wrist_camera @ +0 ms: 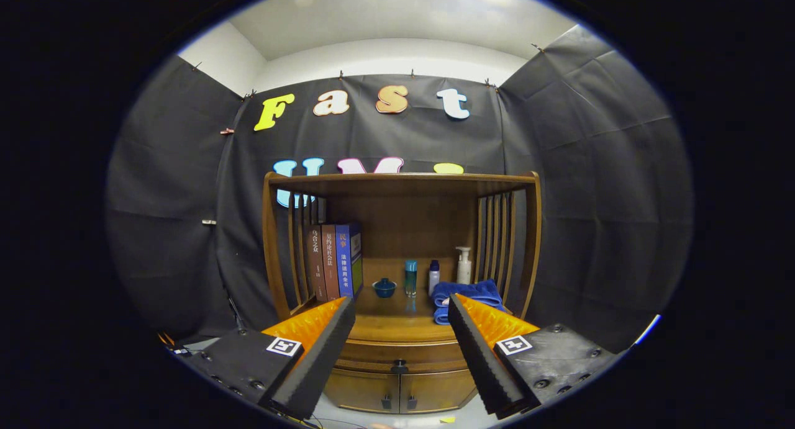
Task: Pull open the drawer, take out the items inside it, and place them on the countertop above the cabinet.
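**Gripper view: drawer shut, fingers spread wide on the approach**

The drawer point(400, 354) sits closed in the wooden cabinet point(400, 379), its front flush under the countertop point(397, 326), with a small dark knob point(399, 367) at its middle. It lies beyond the fingers and in the gap between them, well apart from both. Whatever the drawer holds is hidden behind its front, so the items to be taken out cannot be named.

The gripper point(401, 308) is released, its two fingers splayed wide with nothing between them but the open sight of the cabinet. Held this way, level and centred on the knob, it looks lined up for a straight approach to the pull; that is my reading, and the opening step is not yet done.

Below the drawer are two cupboard doors point(400, 392), both closed, with small handles at their meeting edge.

The countertop is the floor of an open shelf with slatted sides. Against the left slats stand three books point(335, 261), upright. Near the back are a small blue bowl point(384, 287), a teal bottle point(410, 277), a small white bottle point(433, 276) and a pump bottle point(464, 266). A folded blue towel point(467, 295) lies towards the right, partly behind the right finger. The bare front strip of the counter seems the likeliest landing place.
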A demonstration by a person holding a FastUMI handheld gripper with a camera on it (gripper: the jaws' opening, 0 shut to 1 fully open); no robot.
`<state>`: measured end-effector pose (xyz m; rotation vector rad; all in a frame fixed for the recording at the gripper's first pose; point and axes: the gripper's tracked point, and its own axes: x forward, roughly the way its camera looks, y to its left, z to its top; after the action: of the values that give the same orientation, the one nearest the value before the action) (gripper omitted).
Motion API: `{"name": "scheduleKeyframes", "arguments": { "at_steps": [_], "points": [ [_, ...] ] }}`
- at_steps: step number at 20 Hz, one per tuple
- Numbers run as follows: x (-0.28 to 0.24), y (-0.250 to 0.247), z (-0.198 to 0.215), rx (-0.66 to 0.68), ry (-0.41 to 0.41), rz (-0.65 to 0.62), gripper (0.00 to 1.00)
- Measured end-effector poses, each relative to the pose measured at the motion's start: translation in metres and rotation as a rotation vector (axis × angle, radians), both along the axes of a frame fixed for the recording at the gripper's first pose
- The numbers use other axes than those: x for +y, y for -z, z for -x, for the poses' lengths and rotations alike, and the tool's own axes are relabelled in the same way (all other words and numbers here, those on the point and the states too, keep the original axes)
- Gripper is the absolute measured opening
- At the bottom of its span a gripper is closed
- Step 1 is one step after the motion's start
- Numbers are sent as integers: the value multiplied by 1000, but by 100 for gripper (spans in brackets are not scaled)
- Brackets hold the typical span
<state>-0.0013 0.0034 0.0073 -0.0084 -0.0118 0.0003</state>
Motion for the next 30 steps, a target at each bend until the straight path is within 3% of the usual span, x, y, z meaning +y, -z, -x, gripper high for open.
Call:
{"name": "scheduleKeyframes", "arguments": {
  "at_steps": [19,30],
  "points": [
    [0,15,-5,12,-8,-13,98],
    [5,120,-80,208,-4,-36,98]
  ]
}}
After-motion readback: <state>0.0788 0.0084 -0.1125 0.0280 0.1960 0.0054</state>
